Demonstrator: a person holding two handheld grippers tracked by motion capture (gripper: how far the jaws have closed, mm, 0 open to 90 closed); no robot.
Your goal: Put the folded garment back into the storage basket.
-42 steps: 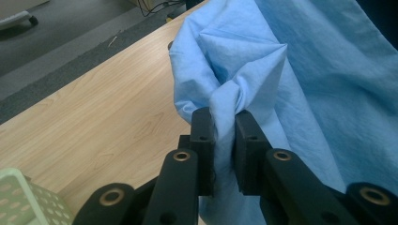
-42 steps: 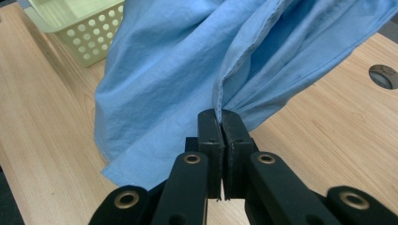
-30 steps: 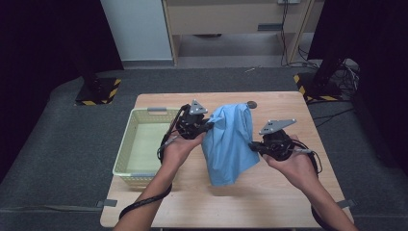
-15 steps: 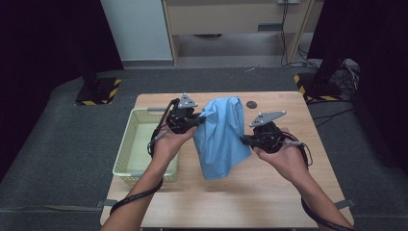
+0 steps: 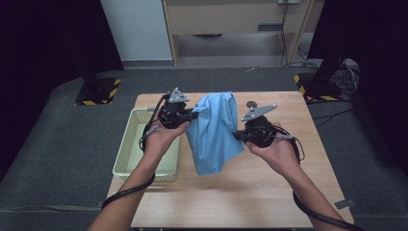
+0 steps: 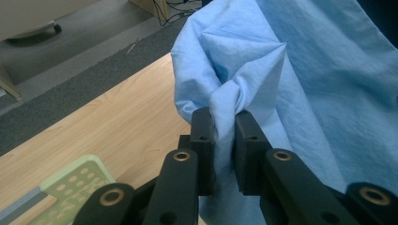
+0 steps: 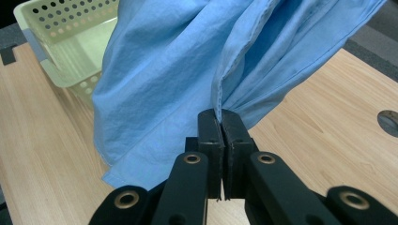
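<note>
Now that both my hands have drawn nearer and leftward, my left claw [image 5: 192, 115] and right claw [image 5: 237, 135], each clamped on the cloth [image 5: 214, 132], hold it above the tabletop [image 5: 269, 192] closer to the basket [image 5: 126, 144], probably its destination.

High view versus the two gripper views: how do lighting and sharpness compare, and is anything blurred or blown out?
High view: the table is evenly lit, the room's edges fall to black, and detail is soft. Left gripper view: the blue cloth shows crisp wrinkles and no glare, with the left gripper sharp. Right gripper view: the right gripper and the cloth's hem are sharp, and the basket looks pale but is not blown out.
</note>
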